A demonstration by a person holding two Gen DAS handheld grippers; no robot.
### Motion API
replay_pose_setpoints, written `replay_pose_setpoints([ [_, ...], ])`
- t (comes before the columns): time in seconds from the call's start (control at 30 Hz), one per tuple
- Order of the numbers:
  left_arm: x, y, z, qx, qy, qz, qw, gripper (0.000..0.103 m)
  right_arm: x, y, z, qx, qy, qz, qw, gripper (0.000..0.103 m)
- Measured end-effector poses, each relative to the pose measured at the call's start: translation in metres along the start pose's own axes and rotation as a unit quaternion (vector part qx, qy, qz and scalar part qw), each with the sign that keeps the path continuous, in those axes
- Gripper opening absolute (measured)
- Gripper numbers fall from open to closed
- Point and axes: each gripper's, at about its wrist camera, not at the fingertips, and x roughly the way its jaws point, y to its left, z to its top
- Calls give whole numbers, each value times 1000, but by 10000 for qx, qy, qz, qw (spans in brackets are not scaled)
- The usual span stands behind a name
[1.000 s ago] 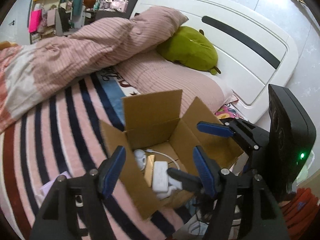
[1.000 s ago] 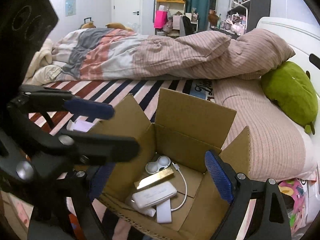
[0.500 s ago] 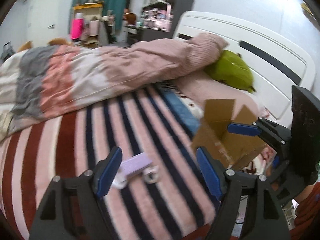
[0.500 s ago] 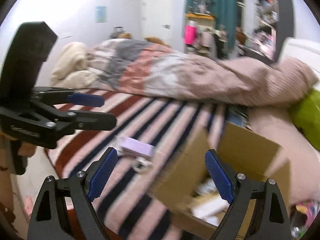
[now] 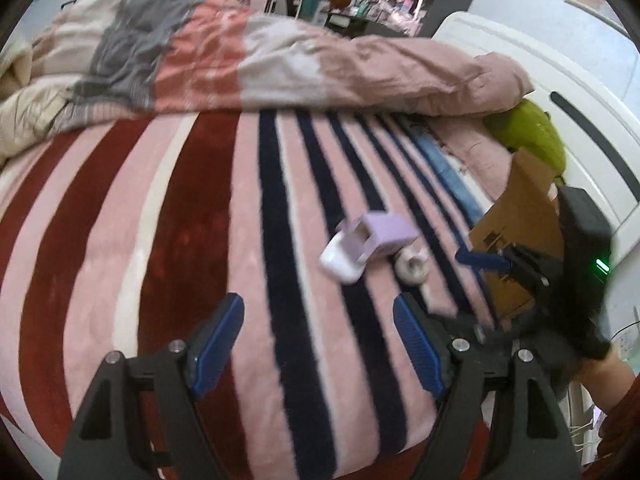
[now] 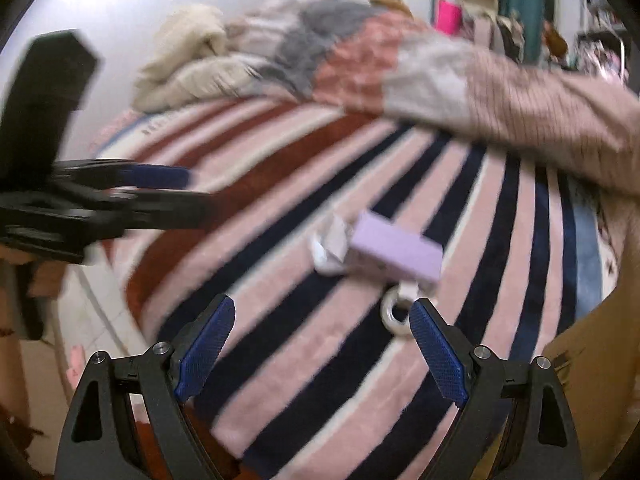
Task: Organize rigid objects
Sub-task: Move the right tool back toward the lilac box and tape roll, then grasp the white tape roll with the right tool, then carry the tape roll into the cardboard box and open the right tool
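Both cameras have swung away from the cardboard box (image 5: 516, 236) toward the striped blanket (image 5: 160, 220), so the box, which filled the middle a second ago, now sits at three o'clock in the left wrist view, and its inside is hidden. In the right wrist view only a brown edge at four o'clock shows, too blurred to tell what it is.

On the blanket lie the loose things: a lilac box (image 5: 380, 236), a white case (image 5: 340, 262) touching it at its seven o'clock side, and a small white ring (image 5: 410, 268) just beside it at four o'clock. The right wrist view shows the lilac box (image 6: 396, 254) from its closed side, the white case (image 6: 328, 250) at nine o'clock of it, and the ring (image 6: 394, 314) at six o'clock, near the right tong's tip.

Left gripper (image 5: 320, 336) has its tongs spread apart with nothing between them; right gripper (image 6: 324, 342) likewise. Each view catches the other gripper at its edge, with a green light glowing on the right one. No writing can be read; both views are smeared.
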Motion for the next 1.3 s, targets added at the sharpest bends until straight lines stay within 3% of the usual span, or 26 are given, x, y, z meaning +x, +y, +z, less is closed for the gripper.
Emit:
replay_pose_setpoints([
  [0.1,6,4,-7,-76,89,-32,9999,74,29,-28,-6,402,223,-632,9969,79],
  [0.17,9,6,-10,-101,137,-52,9998,74,42,-41,-9,582,334,-568,9961,65],
  [0.2,11,5,-10,-95,155,-34,9998,74,45,-43,-10,592,375,-559,9960,63],
  [0.23,11,5,-10,-90,167,-22,9998,74,49,-44,-12,558,395,-566,9961,55],
  [0.27,12,4,-10,-82,179,-24,9998,74,50,-43,-13,487,381,-597,9963,41],
  [0.3,12,1,-9,-66,184,-37,9998,74,48,-41,-15,420,350,-621,9966,35],
  [0.53,1,-35,7,191,93,-318,9993,74,7,-26,-13,198,-47,-357,9992,35],
  [0.73,-17,-96,32,600,-55,-1017,9930,74,-60,-4,-3,-116,-660,194,9976,35],
  [0.8,-21,-118,40,738,-107,-1231,9896,67,-82,-3,-2,-176,-883,257,9956,35],
  [0.87,-25,-140,48,869,-136,-1384,9865,49,-101,-5,-1,-195,-1098,284,9934,35],
  [0.97,-27,-170,60,1064,-162,-1487,9830,34,-126,-13,-3,-190,-1336,241,9906,35],
  [1.3,0,-257,88,1659,3,-1689,9716,33,-171,-77,-21,222,-1583,-268,9868,35],
])
